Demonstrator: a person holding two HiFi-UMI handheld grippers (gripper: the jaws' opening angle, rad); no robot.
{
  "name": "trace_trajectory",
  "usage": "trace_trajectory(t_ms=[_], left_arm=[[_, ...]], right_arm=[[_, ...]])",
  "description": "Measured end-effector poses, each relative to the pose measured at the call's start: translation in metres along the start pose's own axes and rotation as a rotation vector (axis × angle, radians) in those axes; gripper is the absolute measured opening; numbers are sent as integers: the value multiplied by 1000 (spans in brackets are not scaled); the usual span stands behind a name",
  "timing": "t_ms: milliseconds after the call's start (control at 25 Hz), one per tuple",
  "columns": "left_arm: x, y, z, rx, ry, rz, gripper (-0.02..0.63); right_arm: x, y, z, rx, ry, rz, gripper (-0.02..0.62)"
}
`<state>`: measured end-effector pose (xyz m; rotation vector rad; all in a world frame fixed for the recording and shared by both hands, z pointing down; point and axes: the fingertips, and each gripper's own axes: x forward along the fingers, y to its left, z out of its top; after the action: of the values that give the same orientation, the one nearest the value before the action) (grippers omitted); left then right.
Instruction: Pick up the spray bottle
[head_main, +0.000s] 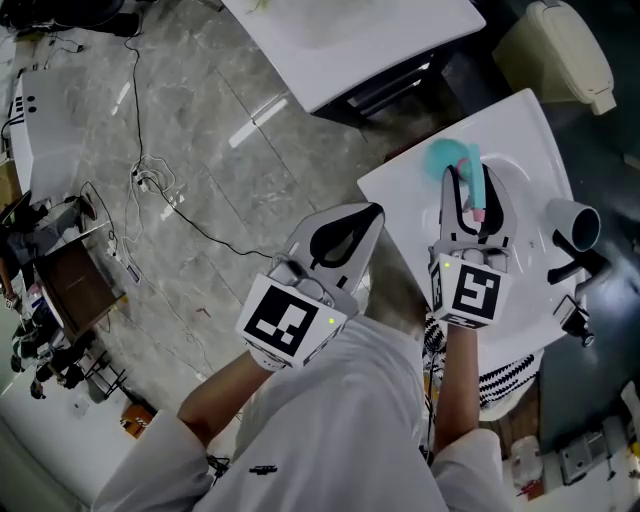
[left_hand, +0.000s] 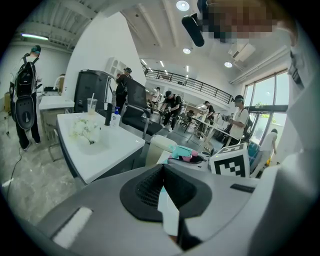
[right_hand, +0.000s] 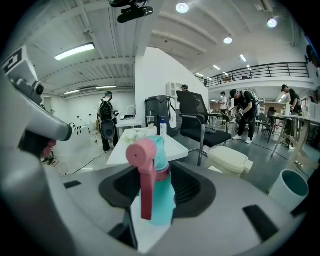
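Note:
A teal spray bottle (head_main: 450, 160) with a pink trigger head stands on a small white table (head_main: 400, 190) at the right of the head view. My right gripper (head_main: 470, 185) reaches over that table with a jaw on each side of the bottle. In the right gripper view the bottle (right_hand: 161, 192) stands upright between the dark pads, and I see no pad pressing on it. My left gripper (head_main: 376, 211) hangs off the table's left edge over the floor. Its jaws meet at the tip with nothing between them, as the left gripper view (left_hand: 162, 167) also shows.
A grey hair dryer (head_main: 574, 225) and black parts (head_main: 580, 275) lie on the table right of the bottle. A larger white table (head_main: 340, 40) and a beige bin (head_main: 555, 50) stand beyond. Cables (head_main: 150, 180) run over the marble floor at left. People work in the background.

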<state>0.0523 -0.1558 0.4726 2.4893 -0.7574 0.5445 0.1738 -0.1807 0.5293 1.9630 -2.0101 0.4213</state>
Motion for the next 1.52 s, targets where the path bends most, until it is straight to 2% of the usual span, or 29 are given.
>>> trace_trajectory(t_ms=[80, 720, 1160, 1520], left_arm=[[-1, 0, -4, -1, 11, 0, 5], [-7, -13, 1, 10, -8, -5, 5], [-14, -29, 27, 47, -44, -31, 4], [-34, -42, 56, 91, -95, -42, 4]], right_arm=[[1, 1, 0, -2, -3, 1, 144], [-6, -2, 6, 36, -9, 12, 121], [-33, -10, 36, 35, -36, 15, 120], [-75, 3, 75, -3, -64, 38, 120]])
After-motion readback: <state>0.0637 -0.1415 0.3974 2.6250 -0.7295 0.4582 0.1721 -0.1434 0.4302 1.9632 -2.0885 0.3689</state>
